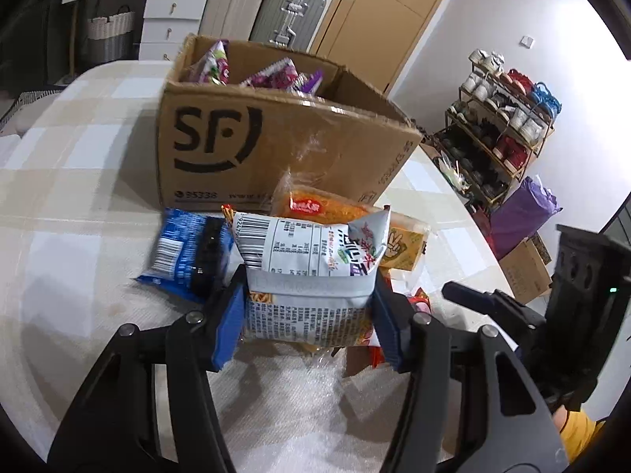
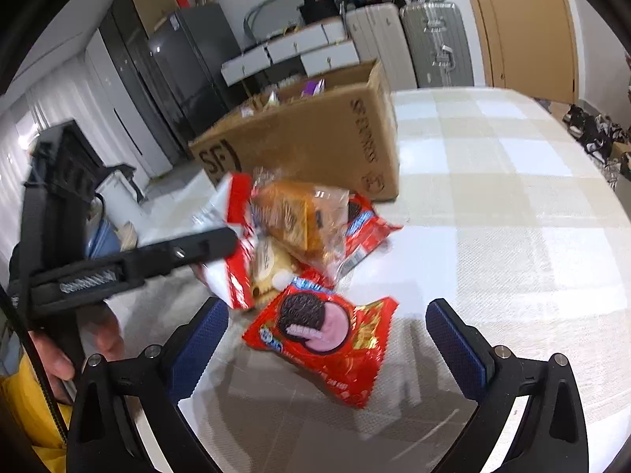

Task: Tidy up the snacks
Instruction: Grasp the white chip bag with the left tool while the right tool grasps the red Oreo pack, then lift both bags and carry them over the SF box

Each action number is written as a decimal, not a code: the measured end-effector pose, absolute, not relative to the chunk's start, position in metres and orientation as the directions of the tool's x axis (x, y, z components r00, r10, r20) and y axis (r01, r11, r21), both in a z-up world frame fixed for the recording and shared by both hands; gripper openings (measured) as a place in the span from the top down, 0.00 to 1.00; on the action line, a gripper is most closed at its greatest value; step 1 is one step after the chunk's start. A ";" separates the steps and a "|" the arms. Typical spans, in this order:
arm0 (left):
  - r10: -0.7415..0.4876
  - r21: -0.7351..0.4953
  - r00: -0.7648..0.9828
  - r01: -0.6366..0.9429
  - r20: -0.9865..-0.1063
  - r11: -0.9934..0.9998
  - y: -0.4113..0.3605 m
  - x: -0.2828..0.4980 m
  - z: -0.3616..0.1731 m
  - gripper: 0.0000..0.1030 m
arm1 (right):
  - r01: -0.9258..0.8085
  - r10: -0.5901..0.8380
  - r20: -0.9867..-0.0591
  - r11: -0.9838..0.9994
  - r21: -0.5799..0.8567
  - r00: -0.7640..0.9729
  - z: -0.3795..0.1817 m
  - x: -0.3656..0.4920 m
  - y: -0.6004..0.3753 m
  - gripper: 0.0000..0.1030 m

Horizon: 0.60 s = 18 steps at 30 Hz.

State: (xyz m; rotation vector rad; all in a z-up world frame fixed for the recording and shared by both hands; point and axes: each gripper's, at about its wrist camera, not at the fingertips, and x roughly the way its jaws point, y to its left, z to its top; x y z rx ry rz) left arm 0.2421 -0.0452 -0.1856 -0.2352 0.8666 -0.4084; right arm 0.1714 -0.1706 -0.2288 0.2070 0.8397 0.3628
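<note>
My left gripper (image 1: 307, 289) is shut on a white snack packet (image 1: 311, 248) with a barcode; both blue pads press its sides. The packet sits on a pile of snacks in front of the open cardboard box (image 1: 276, 134). In the pile lie a blue packet (image 1: 185, 256), an orange bread packet (image 1: 323, 205) and a yellow packet (image 1: 406, 244). My right gripper (image 2: 329, 311) stands open over a red cookie packet (image 2: 327, 339) on the table, its pads well apart from it. A second red cookie packet (image 2: 366, 228) lies behind the bread packet (image 2: 299, 216), near the box (image 2: 315, 138).
Several purple snack packets (image 1: 272, 75) lie in the box. A chequered cloth (image 2: 493, 197) covers the table, which ends at the right near a shoe rack (image 1: 501, 126). Suitcases (image 1: 292, 12) and a door stand behind. A hand (image 2: 59, 354) holds the left gripper's handle.
</note>
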 end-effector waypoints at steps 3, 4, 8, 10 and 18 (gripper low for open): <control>-0.444 -0.370 0.594 0.252 -0.671 0.894 -0.037 0.231 -0.177 0.47 | -0.229 0.348 -0.720 0.937 0.262 0.600 -0.230 0.176 -0.167 0.01; -0.451 -0.375 0.594 0.255 -0.666 0.891 -0.035 0.231 -0.175 0.47 | -0.222 0.339 -0.729 0.941 0.256 0.595 -0.230 0.179 -0.167 0.01; -0.462 -0.403 0.610 0.243 -0.644 0.882 -0.018 0.217 -0.164 0.47 | -0.217 0.331 -0.746 0.943 0.251 0.577 -0.233 0.184 -0.164 0.01; -0.463 -0.412 0.619 0.235 -0.635 0.880 -0.006 0.209 -0.160 0.47 | -0.223 0.323 -0.755 0.946 0.236 0.570 -0.234 0.184 -0.159 0.02; -0.467 -0.426 0.634 0.230 -0.616 0.875 0.022 0.177 -0.145 0.47 | -0.228 0.273 -0.809 0.958 0.176 0.520 -0.239 0.189 -0.143 0.30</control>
